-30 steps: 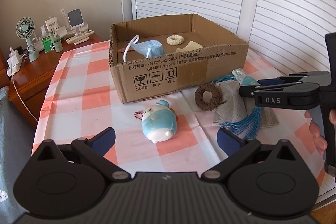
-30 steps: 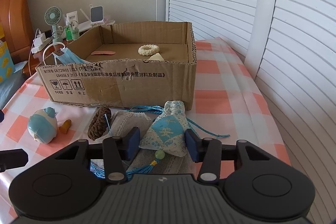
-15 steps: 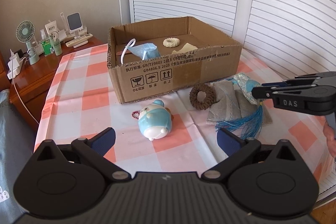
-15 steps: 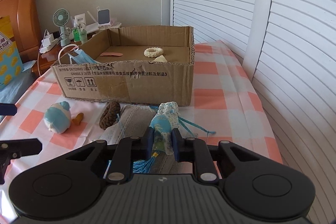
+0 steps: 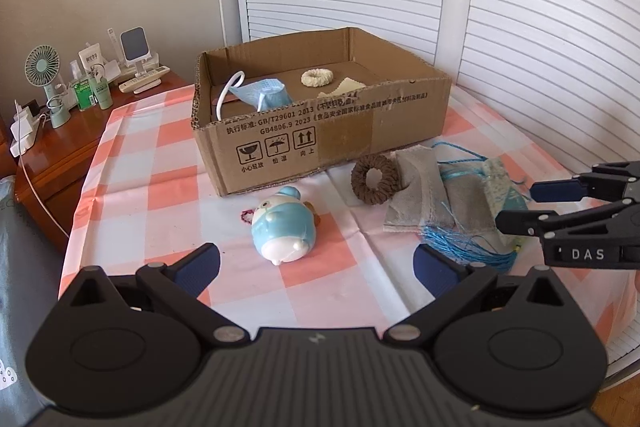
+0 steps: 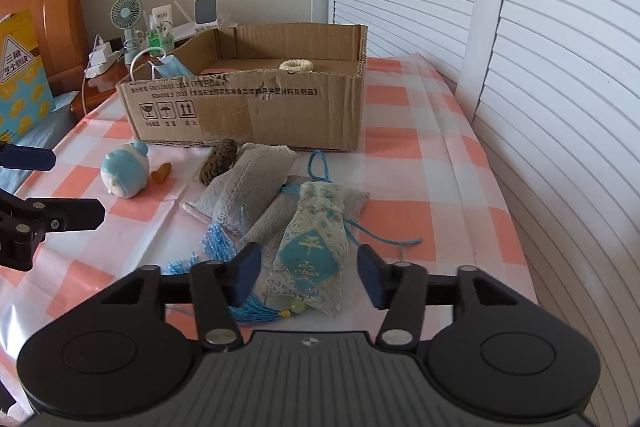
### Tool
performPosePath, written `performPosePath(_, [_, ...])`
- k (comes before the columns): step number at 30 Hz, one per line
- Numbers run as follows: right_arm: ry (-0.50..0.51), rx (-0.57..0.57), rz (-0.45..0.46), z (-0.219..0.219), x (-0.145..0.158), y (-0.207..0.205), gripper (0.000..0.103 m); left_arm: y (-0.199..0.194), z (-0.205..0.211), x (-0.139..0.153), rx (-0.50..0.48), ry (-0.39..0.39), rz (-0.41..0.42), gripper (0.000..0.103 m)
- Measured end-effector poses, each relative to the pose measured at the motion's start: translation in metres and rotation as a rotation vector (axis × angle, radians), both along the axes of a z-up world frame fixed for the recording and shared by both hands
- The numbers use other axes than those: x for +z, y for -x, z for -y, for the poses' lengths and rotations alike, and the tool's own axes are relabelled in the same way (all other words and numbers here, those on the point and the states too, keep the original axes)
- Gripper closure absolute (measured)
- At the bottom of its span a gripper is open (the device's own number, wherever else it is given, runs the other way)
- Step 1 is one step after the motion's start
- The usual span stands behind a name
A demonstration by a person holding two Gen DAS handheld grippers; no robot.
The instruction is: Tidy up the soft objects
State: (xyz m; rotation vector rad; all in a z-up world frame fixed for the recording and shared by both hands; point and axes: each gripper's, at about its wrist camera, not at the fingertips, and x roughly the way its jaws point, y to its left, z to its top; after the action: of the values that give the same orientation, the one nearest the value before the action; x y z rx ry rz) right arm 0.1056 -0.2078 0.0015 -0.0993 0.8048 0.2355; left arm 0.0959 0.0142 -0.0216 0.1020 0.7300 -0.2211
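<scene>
Blue sachet [image 6: 310, 257] lies between fingers of right hand-held gripper [image 6: 308, 277], spread wide, not touching.

Bright, even daylight fills both views — shadows beneath the cardboard box [image 5: 320, 131] and the plush toy [image 5: 285, 230] are soft and short. Fisheye bending curves the louvred doors [image 6: 540, 67] toward the edges; corners vignette black — focus stays sharp throughout

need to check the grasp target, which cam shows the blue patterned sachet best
The right wrist view: the blue patterned sachet lies whole between the open right gripper fingers. The left wrist view shows only part of it, behind that gripper.
</scene>
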Motion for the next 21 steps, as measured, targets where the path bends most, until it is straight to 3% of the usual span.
performPosePath(4, [0.044, 0.004, 0.002, -0.003, -0.009, -0.004, 0.022, -0.011, -0.002, -0.01, 0.014, -0.001, -0.015, 0.001])
performPosePath(7, [0.078, 0.024, -0.018, -0.006, -0.019, -0.007, 0.02, -0.022, -0.004, -0.022, 0.016, -0.004, -0.05, 0.001])
performPosePath(13, [0.092, 0.046, -0.023, -0.006, -0.028, -0.006, 0.007, -0.039, -0.007, -0.045, 0.037, 0.009, -0.123, 0.001])
performPosePath(21, [0.084, 0.053, -0.022, -0.003, -0.031, -0.006, 0.0, -0.04, -0.01, -0.051, 0.049, 0.025, -0.07, 0.0])
